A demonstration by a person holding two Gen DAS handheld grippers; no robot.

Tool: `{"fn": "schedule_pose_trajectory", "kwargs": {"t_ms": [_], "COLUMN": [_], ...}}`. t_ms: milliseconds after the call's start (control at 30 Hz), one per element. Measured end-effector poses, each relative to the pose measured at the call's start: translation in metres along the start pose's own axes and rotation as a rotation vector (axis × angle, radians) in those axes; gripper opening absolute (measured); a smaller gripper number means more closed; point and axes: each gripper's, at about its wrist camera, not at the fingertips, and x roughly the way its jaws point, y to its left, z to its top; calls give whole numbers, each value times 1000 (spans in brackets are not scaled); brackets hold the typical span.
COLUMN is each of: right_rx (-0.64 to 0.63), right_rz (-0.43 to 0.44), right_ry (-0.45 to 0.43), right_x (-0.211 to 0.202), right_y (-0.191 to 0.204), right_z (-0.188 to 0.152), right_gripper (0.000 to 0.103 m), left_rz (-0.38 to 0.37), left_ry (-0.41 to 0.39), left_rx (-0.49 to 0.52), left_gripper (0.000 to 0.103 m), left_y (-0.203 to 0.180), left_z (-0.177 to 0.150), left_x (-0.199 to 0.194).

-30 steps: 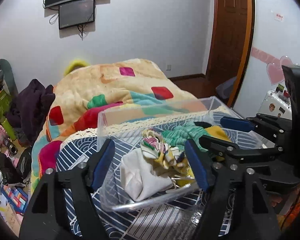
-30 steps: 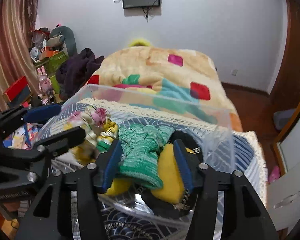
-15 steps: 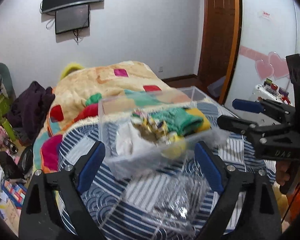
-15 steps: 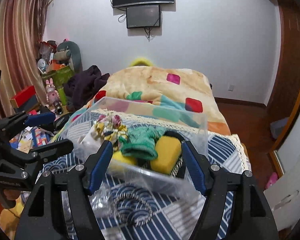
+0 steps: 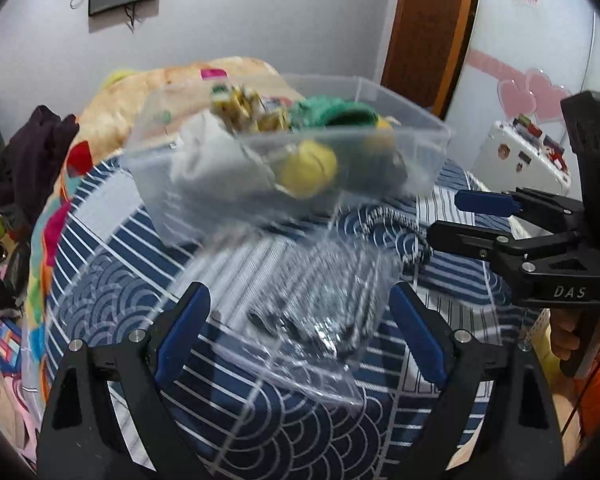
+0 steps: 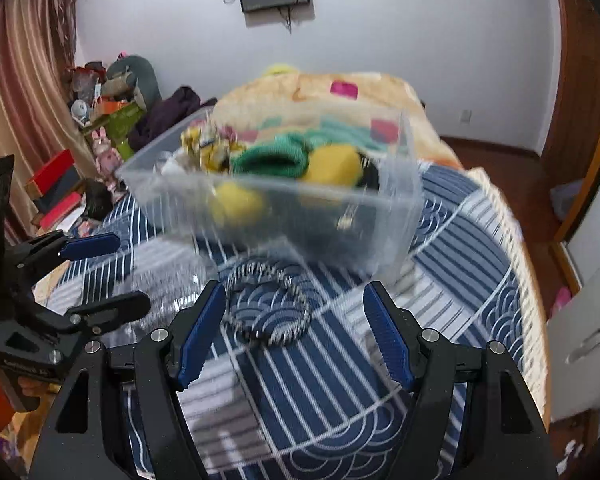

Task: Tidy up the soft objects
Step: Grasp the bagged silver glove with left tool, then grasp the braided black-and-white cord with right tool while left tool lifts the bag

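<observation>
I am holding my left gripper (image 5: pixel 300 328) and right gripper (image 6: pixel 294 332) spread wide and empty, short of the clear bin (image 6: pixel 396 200), which is sitting on the striped bedspread (image 6: pixel 340 420) packed with soft things; the black-and-white hair band (image 6: pixel 268 304) is lying loose just in front, probably next

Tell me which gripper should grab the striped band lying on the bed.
Right, probably. The band lies just ahead of the open right gripper, near its left finger. The left gripper faces the plastic bag instead, band off to its right.
</observation>
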Motion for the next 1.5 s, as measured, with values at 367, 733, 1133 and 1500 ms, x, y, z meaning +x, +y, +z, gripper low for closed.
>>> {"fn": "schedule_pose_trajectory", "kwargs": {"t_ms": [367,733,1133,1500], "right_rx": [37,-57,-33,-16], "right_rz": [15,-15,11,23], "right_ry": [69,70,45,-85], "right_x": [14,29,21,-19], "right_y": [2,20,15,12], "right_z": [-18,-11,-12,1], "right_gripper": [68,53,12,12], "left_rz": [5,-18,-8,57], "left_ry": [-5,-26,-88,-230], "left_rx": [-27,-26,-41,-37], "left_gripper": [70,40,34,34], "left_y": [-3,-3,0,11], "left_z": [-2,-9,-7,17], "left_x": [17,8,-23,-69]}}
